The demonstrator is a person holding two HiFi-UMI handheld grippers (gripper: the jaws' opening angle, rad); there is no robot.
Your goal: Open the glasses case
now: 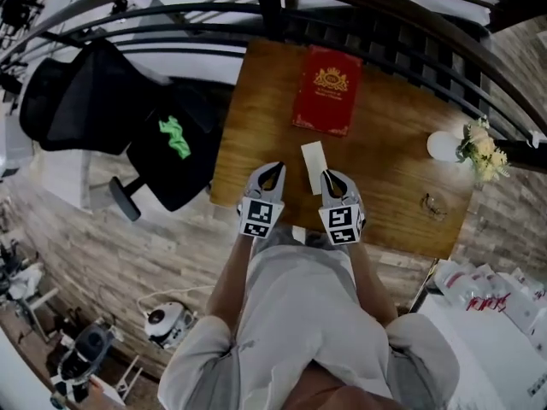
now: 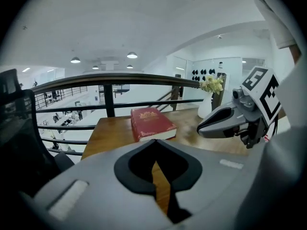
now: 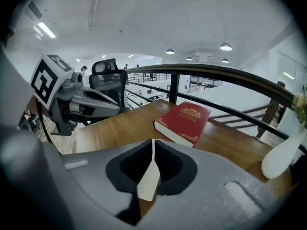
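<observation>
Right hand-held gripper [image 1: 330, 176] shut, glasses case [image 1: 314, 166] closed

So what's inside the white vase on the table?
Pale yellow flowers stick out of the white vase. Their stems lower down, and any water, are hidden by its wall.

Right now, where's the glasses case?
In the head view the white glasses case lies on the wooden table, just below the red book, between the left tool and right tool.
</observation>
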